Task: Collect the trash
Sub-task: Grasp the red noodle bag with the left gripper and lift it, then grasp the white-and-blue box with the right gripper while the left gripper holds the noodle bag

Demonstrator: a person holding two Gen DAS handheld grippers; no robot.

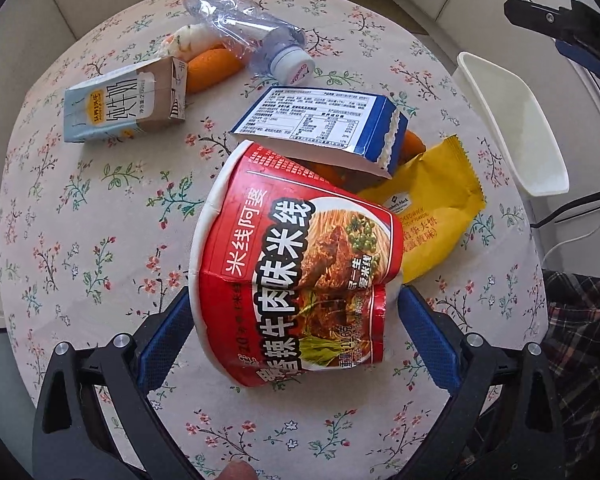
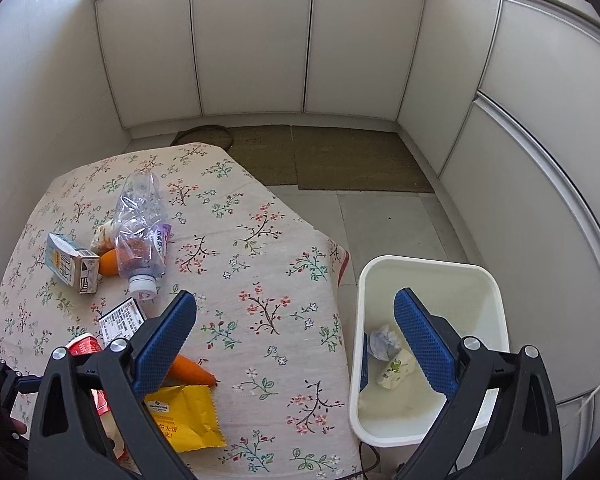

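The left gripper (image 1: 296,316) has its blue pads pressed against both sides of the red instant rice-noodle cup (image 1: 296,264), which lies tipped on the floral tablecloth (image 1: 100,220). Just beyond the cup sit a blue carton (image 1: 320,128) and a yellow wrapper (image 1: 432,216). The right gripper (image 2: 296,340) hangs wide open and empty, between the cup's table and the white bin (image 2: 488,280).

Red noodle cup (image 1: 296,280): lying on its side, crumpled, center of the left wrist view, rim toward upper left. Blue-and-white box (image 1: 320,128) just above it, flattened, resting partly on the cup's edge. Yellow snack wrapper (image 1: 432,216) to the right, flat, touching the cup. Milk carton (image 1: 126,102) upper left, on its side. Clear crushed bottle (image 1: 248,30) top center, white cap toward the viewer. White bin (image 2: 428,344) lower right of the right wrist view, beside the table, holding crumpled paper (image 2: 384,342) and a small wrapper (image 2: 396,368).
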